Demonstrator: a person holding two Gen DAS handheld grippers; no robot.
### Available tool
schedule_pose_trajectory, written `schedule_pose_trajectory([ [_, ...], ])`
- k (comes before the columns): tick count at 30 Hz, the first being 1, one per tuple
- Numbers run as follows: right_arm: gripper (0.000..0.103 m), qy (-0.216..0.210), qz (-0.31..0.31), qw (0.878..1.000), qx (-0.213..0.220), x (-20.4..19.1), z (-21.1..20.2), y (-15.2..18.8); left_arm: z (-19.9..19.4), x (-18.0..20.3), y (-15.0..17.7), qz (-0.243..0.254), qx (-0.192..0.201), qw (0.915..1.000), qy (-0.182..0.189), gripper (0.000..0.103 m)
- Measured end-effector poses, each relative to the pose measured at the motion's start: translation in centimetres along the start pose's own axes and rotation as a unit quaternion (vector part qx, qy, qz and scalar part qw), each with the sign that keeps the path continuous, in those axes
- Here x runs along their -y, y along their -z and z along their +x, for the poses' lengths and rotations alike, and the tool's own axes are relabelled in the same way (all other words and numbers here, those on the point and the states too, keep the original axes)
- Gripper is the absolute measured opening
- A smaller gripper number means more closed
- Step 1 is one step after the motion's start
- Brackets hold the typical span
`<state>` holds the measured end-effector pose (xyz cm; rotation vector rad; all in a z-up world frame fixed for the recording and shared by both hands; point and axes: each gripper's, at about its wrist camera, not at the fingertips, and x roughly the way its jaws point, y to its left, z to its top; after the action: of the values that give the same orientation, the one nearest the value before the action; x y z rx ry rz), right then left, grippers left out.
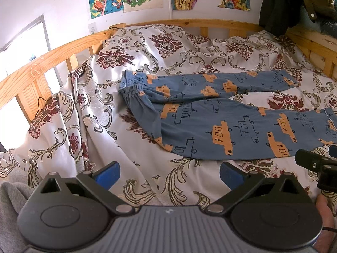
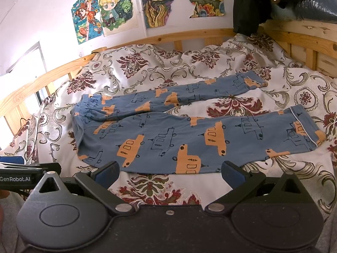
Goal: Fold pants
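Blue pants [image 1: 210,118] printed with orange and outlined cars lie spread on the bed, waistband at the left, both legs running to the right with a gap between them. They also show in the right wrist view [image 2: 168,135]. My left gripper [image 1: 169,174] is open and empty, held over the bedspread just in front of the near leg's edge. My right gripper [image 2: 169,172] is open and empty, its fingertips at the near edge of the near leg. The right gripper's body also shows at the right edge of the left wrist view [image 1: 320,164].
The pants lie on a floral bedspread [image 1: 147,48] inside a wooden bed rail [image 1: 189,23]. Dark clothes [image 1: 294,2] hang at the far right corner. Drawings [image 2: 113,10] are pinned on the wall. The bedspread bunches up at the left [image 1: 69,113].
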<state>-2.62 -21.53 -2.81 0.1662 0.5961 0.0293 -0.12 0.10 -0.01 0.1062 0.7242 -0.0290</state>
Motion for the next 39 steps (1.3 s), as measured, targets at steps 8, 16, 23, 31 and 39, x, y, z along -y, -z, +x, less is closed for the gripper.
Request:
schedule_pose_trajectory([
  [8, 0.102, 0.000, 0.000, 1.000, 0.000, 0.0, 0.0, -0.1, 0.0, 0.0, 0.0, 0.000, 0.000, 1.0000, -0.001, 0.103],
  [16, 0.102, 0.000, 0.002, 1.000, -0.002, 0.0, 0.1, 0.0, 0.2, -0.1, 0.1, 0.001, -0.001, 1.0000, -0.001, 0.103],
  [23, 0.102, 0.017, 0.015, 1.000, 0.007, 0.5, -0.1, 0.1, 0.9, -0.2, 0.4, 0.008, -0.015, 0.9998, -0.004, 0.103],
  [31, 0.102, 0.031, 0.023, 0.999, 0.038, 1.4, -0.3, -2.7, 1.7, -3.2, -2.3, -0.092, -0.060, 0.9894, 0.096, 0.103],
  [39, 0.103, -0.013, -0.008, 1.000, 0.011, 3.5, 3.8, -7.8, 5.0, -5.1, -8.1, -0.071, -0.037, 0.9901, 0.115, 0.103],
])
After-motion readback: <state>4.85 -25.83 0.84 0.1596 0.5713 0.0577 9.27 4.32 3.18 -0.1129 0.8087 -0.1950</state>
